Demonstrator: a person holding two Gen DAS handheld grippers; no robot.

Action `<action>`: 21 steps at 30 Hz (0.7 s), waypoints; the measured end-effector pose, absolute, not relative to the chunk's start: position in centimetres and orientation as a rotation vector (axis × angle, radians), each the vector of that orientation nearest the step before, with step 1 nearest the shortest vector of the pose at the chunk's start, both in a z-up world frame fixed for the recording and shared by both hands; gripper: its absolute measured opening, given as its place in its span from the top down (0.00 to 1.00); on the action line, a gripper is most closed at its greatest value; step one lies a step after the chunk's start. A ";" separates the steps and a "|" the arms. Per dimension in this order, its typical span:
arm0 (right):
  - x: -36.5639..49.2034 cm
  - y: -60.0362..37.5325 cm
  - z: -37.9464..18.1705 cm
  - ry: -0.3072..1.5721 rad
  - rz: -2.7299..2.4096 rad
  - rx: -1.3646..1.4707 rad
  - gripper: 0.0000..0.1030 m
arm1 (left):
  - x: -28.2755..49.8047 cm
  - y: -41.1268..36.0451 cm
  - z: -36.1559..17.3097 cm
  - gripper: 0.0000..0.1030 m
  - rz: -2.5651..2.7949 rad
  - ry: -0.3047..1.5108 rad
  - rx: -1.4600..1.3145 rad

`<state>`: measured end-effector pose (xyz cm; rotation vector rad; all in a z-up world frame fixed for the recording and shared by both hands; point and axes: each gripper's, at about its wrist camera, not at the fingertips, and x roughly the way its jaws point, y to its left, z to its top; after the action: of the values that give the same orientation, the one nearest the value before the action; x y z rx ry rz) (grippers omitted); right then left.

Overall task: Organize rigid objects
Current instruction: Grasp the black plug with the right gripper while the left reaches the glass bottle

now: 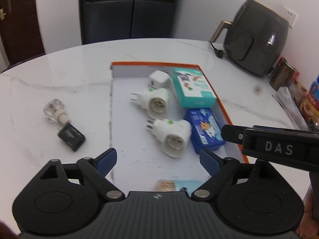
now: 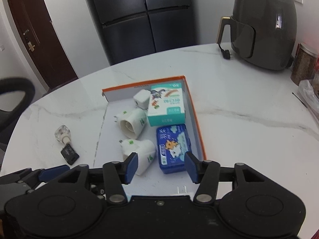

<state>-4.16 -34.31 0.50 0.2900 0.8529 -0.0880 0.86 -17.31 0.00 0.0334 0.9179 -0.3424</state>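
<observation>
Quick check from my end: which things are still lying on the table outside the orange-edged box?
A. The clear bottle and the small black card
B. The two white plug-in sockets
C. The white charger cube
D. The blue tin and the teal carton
A: the clear bottle and the small black card lie on the marble table left of the box, while the other items sit inside it.

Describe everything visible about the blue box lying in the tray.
The blue box is a flat rectangular pack with rounded corners, glossy like plastic or a wrapper, printed with a cartoon figure, white clouds and white lettering. It looks closed and lies flat on the floor of the orange-rimmed tray, along its right wall, just in front of the teal and white carton. A white plug adapter lies beside it on the left.
</observation>
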 end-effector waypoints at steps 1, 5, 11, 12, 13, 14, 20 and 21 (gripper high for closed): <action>-4.0 -34.0 0.7 0.849 -0.086 0.288 0.32 | 1.0 -16.9 0.2 0.09 -0.334 0.914 0.031; -3.4 -32.6 1.2 0.836 -0.065 0.281 0.25 | 1.4 -14.9 0.6 0.08 -0.292 0.909 0.007; -2.3 -30.0 1.7 0.836 -0.022 0.269 0.24 | 2.1 -11.8 1.2 0.07 -0.234 0.899 -0.009; -2.1 -29.6 1.8 0.837 -0.012 0.269 0.24 | 2.2 -11.3 1.3 0.07 -0.224 0.899 -0.010; -1.9 -29.1 1.8 0.835 -0.002 0.267 0.24 | 2.2 -10.8 1.3 0.07 -0.216 0.900 -0.015; -1.8 -28.8 1.9 0.834 0.003 0.263 0.24 | 2.3 -10.3 1.3 0.07 -0.208 0.900 -0.020; -0.9 -26.7 2.2 0.833 0.029 0.259 0.23 | 2.6 -7.9 1.7 0.07 -0.170 0.900 -0.032; -0.8 -26.4 2.2 0.836 0.032 0.257 0.23 | 2.6 -7.5 1.7 0.07 -0.165 0.900 -0.035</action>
<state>-0.78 -26.38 2.21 0.2569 0.8359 0.0316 2.61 -7.52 1.73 -0.0345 0.9000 -0.1650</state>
